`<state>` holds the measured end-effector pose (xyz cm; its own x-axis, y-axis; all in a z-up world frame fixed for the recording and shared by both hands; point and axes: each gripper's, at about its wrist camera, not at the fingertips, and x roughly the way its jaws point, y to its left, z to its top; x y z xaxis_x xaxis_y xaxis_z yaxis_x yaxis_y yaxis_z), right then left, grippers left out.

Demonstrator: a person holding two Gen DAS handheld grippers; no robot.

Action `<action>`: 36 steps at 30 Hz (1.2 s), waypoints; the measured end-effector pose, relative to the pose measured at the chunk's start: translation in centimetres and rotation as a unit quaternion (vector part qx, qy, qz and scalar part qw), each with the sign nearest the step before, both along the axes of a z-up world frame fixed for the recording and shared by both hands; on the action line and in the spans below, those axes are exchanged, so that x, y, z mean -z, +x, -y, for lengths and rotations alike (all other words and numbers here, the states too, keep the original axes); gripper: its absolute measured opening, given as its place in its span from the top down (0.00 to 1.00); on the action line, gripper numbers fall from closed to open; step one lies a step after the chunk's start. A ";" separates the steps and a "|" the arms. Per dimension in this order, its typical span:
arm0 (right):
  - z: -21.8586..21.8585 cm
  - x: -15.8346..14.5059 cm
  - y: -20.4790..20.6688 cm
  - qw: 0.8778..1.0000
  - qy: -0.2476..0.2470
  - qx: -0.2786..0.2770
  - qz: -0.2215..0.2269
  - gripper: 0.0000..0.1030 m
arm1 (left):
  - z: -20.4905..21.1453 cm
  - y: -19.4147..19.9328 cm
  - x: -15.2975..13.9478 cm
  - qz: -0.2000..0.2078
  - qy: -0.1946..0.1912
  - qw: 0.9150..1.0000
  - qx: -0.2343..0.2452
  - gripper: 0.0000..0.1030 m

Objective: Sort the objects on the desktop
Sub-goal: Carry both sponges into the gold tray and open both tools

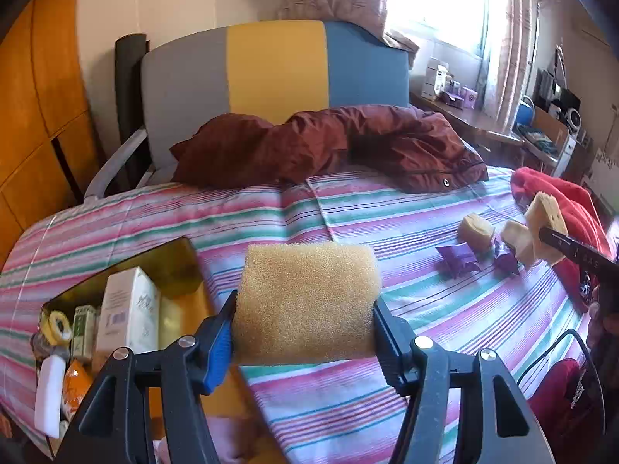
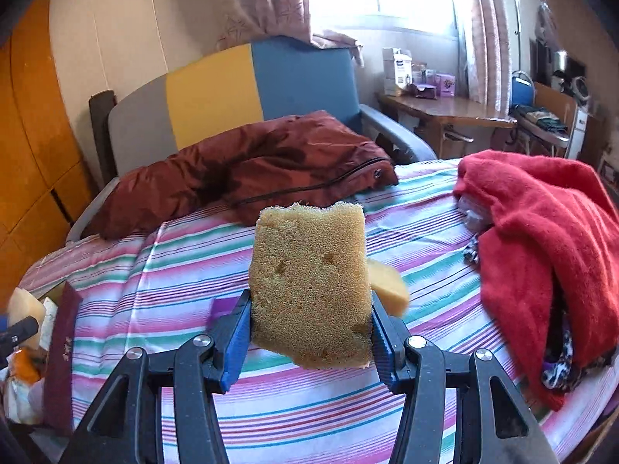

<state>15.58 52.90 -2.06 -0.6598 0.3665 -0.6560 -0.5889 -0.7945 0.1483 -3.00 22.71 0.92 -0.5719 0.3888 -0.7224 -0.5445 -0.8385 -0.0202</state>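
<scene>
In the left wrist view my left gripper [image 1: 303, 332] is shut on a yellow sponge block [image 1: 305, 297], held above the striped bed beside an open gold-lined box [image 1: 170, 263]. Far right, my right gripper [image 1: 545, 232] holds a second sponge [image 1: 547, 208] in the air. Two loose sponge pieces [image 1: 476, 230] and purple wrappers [image 1: 458, 261] lie on the sheet below it. In the right wrist view my right gripper [image 2: 311, 332] is shut on its pitted sponge [image 2: 309, 282], with another sponge piece [image 2: 389, 286] lying behind it.
The box's maroon side [image 2: 62, 344] shows at the left edge; inside lie a white carton [image 1: 127, 309], a tape roll [image 1: 56, 324] and several small items. A maroon jacket [image 1: 329, 143] lies near the headboard. A red blanket [image 2: 541, 232] is heaped at the right.
</scene>
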 end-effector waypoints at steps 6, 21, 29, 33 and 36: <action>3.3 -0.8 -0.9 0.999 -0.021 -0.031 -0.004 0.47 | 3.3 -0.3 -0.1 -0.002 0.004 0.999 -0.032 0.39; 19.5 -1.8 -8.7 0.972 -0.051 -0.230 -0.012 0.46 | 11.9 -1.9 1.8 0.028 0.015 0.991 -0.130 0.39; 25.7 -1.0 -12.1 0.953 -0.085 -0.292 -0.010 0.46 | 17.5 -3.1 3.7 0.062 0.035 0.979 -0.190 0.39; 28.9 -0.6 -14.1 0.942 -0.086 -0.324 -0.002 0.46 | 19.3 -3.2 4.3 0.067 0.041 0.974 -0.211 0.39; 30.7 -0.4 -15.6 0.936 -0.086 -0.340 0.000 0.46 | 20.0 -3.5 4.7 0.075 0.044 0.971 -0.221 0.39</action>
<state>0.01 22.23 -1.66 -0.7016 -0.2498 -0.6674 0.0449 -0.9502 0.3085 -6.51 2.69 -3.82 -0.5887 0.1923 -0.7852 -0.1164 -0.9813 -0.1530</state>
